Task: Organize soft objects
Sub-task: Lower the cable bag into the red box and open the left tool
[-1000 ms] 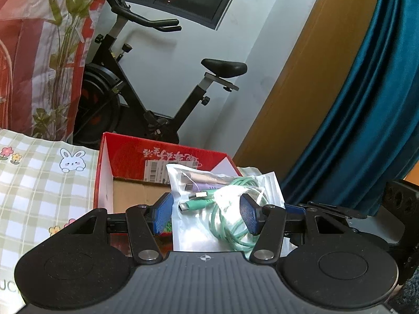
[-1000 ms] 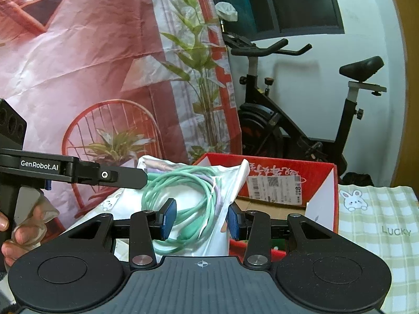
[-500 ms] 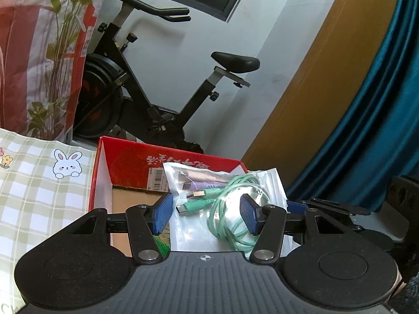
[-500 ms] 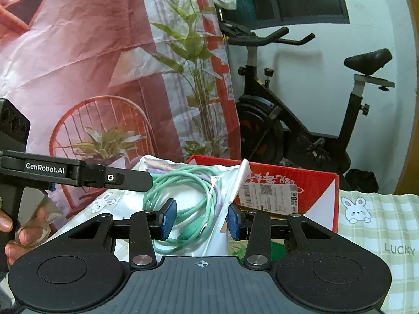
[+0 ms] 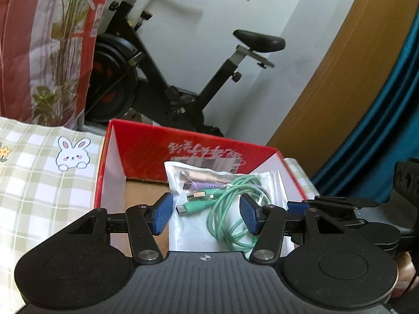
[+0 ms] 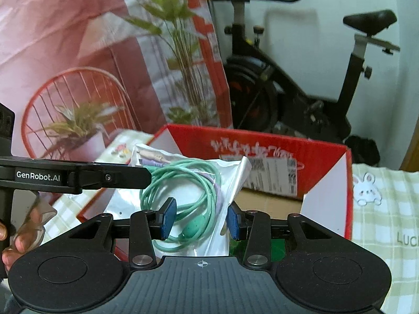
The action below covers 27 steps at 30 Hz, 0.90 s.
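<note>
Both tongs, left [image 5: 206, 214] and right [image 6: 200, 218], gape around the clear plastic bag of coiled green cables [image 5: 222, 206], unclamped, above the open red cardboard box [image 5: 146, 144]; boxing it remains.

We list the cable bag [image 5: 222, 209] between the fingers of our left tongs [image 5: 205, 216], over the open box [image 5: 146, 144]. The same bag [image 6: 199, 204] lies between the fingers of our right tongs [image 6: 200, 222]. Box [image 6: 327, 172]: directly ahead of both tongs. Checked cloth [image 5: 39, 178]: left of the left tongs, beside the box; also right of the right tongs [image 6: 387, 209]. Exercise bike [image 5: 183, 73]: behind the box. Printed backdrop [image 6: 91, 65]: beyond the right tongs, to their left, beside the bike [image 6: 301, 91].
</note>
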{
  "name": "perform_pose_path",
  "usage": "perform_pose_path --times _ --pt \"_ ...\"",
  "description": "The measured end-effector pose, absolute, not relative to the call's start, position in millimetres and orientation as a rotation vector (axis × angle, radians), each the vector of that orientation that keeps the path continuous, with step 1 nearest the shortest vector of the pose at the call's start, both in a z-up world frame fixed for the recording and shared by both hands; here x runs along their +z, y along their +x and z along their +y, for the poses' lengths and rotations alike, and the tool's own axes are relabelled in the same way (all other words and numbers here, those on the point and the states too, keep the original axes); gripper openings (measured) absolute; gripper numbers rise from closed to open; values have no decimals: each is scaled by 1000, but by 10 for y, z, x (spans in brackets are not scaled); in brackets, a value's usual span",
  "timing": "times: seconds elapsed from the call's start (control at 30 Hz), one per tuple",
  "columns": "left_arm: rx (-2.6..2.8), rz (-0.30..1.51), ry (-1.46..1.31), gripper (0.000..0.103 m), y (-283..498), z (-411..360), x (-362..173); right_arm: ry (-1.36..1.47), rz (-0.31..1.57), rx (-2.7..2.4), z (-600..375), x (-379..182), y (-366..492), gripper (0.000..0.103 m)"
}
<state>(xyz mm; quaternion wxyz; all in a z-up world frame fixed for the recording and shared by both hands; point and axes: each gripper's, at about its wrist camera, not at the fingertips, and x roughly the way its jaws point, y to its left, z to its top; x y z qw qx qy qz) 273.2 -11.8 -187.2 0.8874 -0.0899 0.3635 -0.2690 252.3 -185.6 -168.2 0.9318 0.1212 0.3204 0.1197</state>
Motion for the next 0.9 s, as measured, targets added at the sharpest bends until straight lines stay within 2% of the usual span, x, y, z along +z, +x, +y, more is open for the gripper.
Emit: perform_pose_path --times 0.23,0.33,0.4,0.5,0.6,0.67,0.7,0.9 --pt "-517 747 -163 58 2760 -73 -1873 264 709 194 -1894 -1781 2609 44" --pt "-504 728 -150 60 2739 -55 -1813 262 697 175 -1914 -1744 2559 56" --pt "-495 712 -131 60 2693 -50 -1762 246 689 162 -1912 -1700 2504 68" --pt "-479 687 -94 68 2593 -39 -1682 220 672 145 -1905 -1617 2422 81" --pt "-462 659 -58 82 2487 -30 -1596 193 643 118 -1894 -1528 2308 94" --pt "-439 642 -32 97 2404 -27 -1533 189 622 99 -1895 -1469 2218 100" --pt "-430 627 -20 98 2349 -12 -1498 190 614 94 -1896 -1444 2177 103" --pt "-388 597 18 103 2125 68 -1362 200 566 65 -1912 -1332 1907 103"
